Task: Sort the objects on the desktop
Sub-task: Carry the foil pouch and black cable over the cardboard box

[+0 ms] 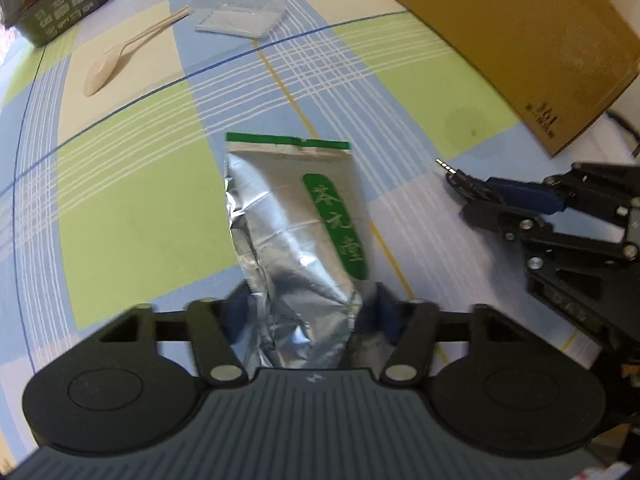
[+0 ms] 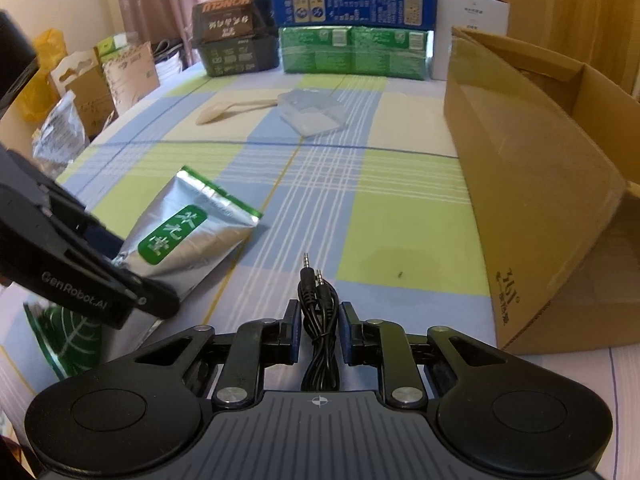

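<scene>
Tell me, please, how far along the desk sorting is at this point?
Nothing looks sorted yet: the visible part of the cardboard box shows nothing inside. In hand: the right gripper is shut on the audio cable, and the left gripper straddles the foil pouch. Left on the table: the spoon and the clear lid.

You see a crinkled, shiny foil pouch (image 1: 296,224), a matt cardboard box (image 2: 532,184), a checked tablecloth (image 2: 360,208), perhaps cloth, and a glossy black cable (image 2: 318,320).

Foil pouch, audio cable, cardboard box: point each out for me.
foil pouch (image 1: 296,216), left wrist view, silver front.
audio cable (image 2: 318,328), right wrist view, bundled black cord.
cardboard box (image 2: 520,184), right wrist view, near side wall.
</scene>
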Motion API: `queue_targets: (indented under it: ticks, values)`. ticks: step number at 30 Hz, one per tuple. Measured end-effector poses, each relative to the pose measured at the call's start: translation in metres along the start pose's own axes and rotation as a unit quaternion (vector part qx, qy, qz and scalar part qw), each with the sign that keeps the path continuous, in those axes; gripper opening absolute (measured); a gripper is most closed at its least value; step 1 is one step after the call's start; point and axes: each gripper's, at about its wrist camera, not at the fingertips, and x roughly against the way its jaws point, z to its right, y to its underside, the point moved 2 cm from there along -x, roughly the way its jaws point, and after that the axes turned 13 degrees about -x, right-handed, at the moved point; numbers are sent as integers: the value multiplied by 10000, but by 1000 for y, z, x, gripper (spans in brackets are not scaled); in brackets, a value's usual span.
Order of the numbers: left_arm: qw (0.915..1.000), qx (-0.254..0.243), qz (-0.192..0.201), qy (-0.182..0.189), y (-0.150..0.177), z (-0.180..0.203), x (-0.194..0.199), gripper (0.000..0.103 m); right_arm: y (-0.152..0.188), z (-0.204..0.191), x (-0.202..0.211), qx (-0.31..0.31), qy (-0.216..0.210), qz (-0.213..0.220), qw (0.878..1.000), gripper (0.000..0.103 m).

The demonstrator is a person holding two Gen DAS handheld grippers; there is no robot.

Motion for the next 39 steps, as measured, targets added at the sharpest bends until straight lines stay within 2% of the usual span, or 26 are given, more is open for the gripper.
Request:
queue_targets:
  ticks: [3,12,21,29,39]
  values:
    - [10000,43,4,-85,2,2,7,46,-2,4,6,-164,-32,41,9999,16]
    - [9993,335,175,-85,13,6,37,45,-5,6,37,-670,-246,166,9973,16]
    - [9975,552,437,-37,15,26,69,45,-15,3,77,-759,-216,497,9956,16]
    - [9947,743,715,-28,18,50,94,45,-20,18,109,-890,-132,739,9932,16]
    - [9925,778,945,-7,16,78,114,45,-22,23,125,-876,-113,861,9924,16]
